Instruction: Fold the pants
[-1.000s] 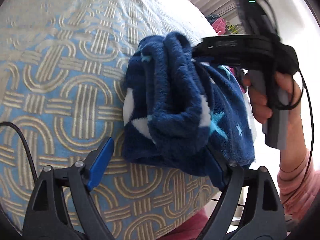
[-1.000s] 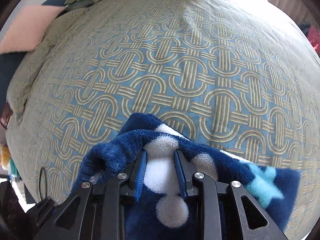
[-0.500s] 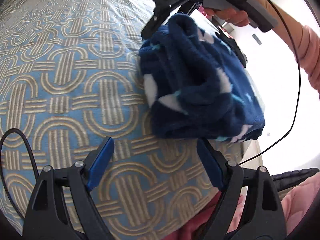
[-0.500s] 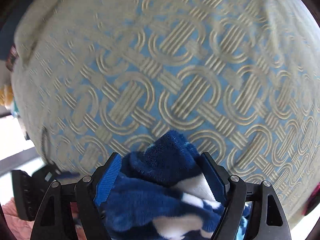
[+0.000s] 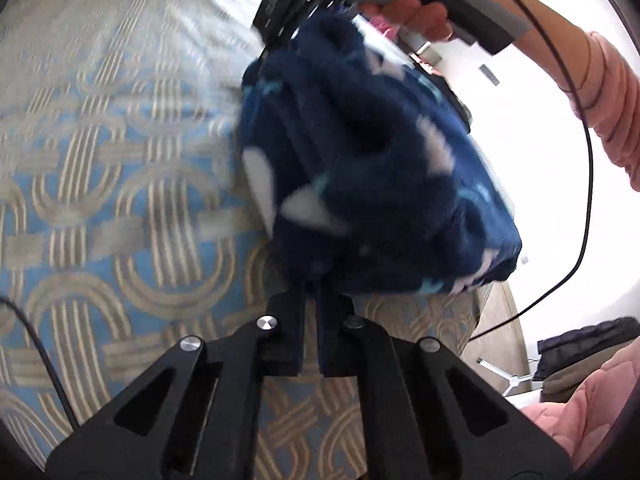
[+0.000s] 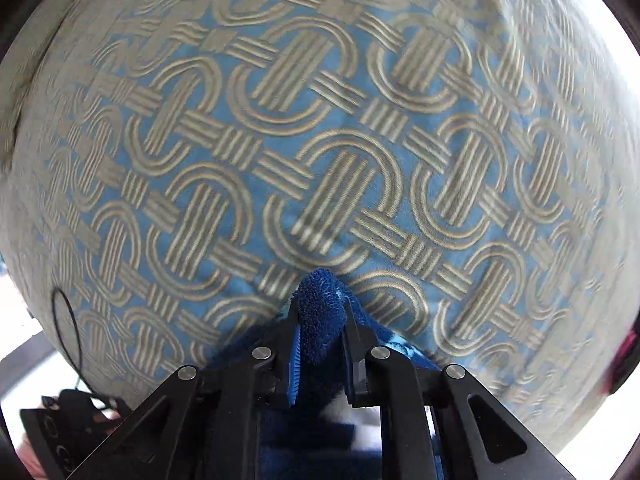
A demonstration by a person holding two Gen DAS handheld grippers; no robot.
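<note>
The pants are dark blue fleece with white and light blue shapes, bunched into a thick bundle held just above the patterned bedspread. My left gripper has its jaws together at the bundle's near lower edge, and fleece hides its tips. In the right wrist view my right gripper points steeply down at the bedspread. Its jaws are closing, and the blue pads squeeze an upright fold of the pants. A hand holds that gripper at the bundle's far top.
The bed's edge runs along the right of the left wrist view, with wooden floor below it. A pink sleeve, a black cable and pink quilted clothing are on that side. Another cable loops at lower left.
My left jaws went from wide open to together at the bundle's near edge. My right gripper let go, opened wide around the bundle's far end, tipped downward, then closed on a fold there.
</note>
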